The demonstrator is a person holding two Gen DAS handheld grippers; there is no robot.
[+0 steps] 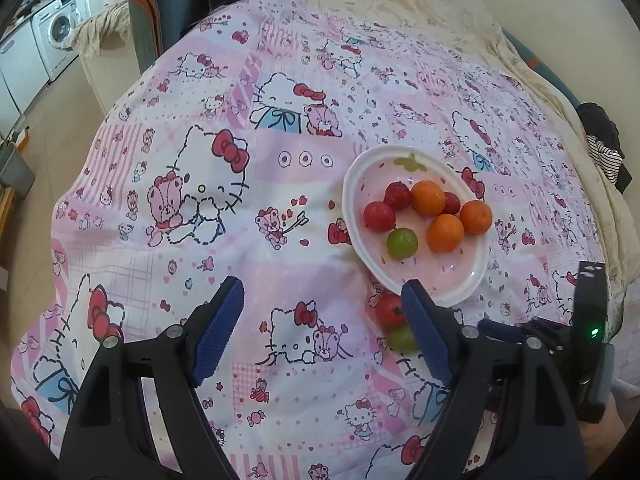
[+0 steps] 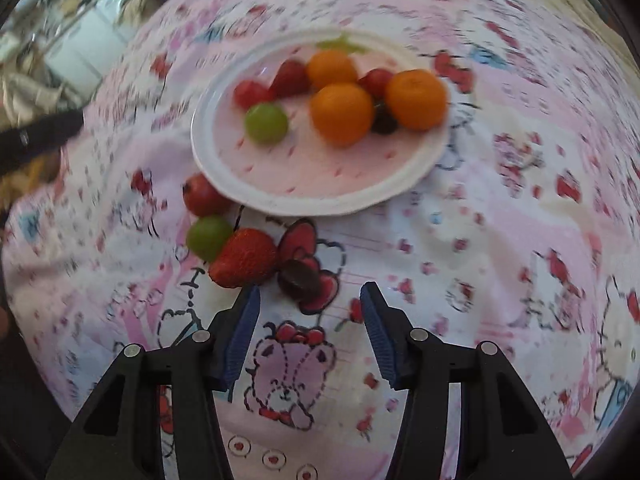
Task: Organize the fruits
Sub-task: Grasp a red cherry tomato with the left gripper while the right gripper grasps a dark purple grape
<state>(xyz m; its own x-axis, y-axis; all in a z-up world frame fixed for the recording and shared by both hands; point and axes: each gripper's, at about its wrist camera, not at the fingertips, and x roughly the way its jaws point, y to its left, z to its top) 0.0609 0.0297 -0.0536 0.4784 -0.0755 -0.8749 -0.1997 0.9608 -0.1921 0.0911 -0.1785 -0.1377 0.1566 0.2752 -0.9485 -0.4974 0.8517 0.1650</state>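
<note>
**Four fruits left on the cloth, both grippers released and empty**

The right gripper (image 2: 310,332) stands with its blue-padded jaws spread wide and nothing between them. Just ahead of the gap, slightly toward its left finger, lies a small dark purple grape (image 2: 299,278). Touching that finger's tip side is a red strawberry (image 2: 245,258), and beyond it, further left, a round green grape (image 2: 208,237) and a red cherry tomato (image 2: 203,196) sit in a line leading to the rim of the white oval plastic plate with pink speckles (image 2: 320,204). The plate lies straight ahead of the jaws and holds three oranges, a green grape, red fruits and a dark one.

The left gripper (image 1: 322,332) is likewise released, jaws far apart over bare pink cartoon-print tablecloth (image 1: 200,240). Its right finger partly hides the tomato and green grape, which lie beside it; the plate is just beyond that fingertip.

The loose fruits seem to be what remains to be gathered onto the plate, the dark grape being the nearest candidate for the right gripper.

Risks: the right view is blurred, suggesting movement, so a descent could land off-centre. The grape is small and round; closing unevenly may squirt it sideways or crush it. The strawberry is so close that the left finger could nudge it into the neighbours and roll them. The soft, rumpled cloth may also bunch up under the fingertips.
</note>
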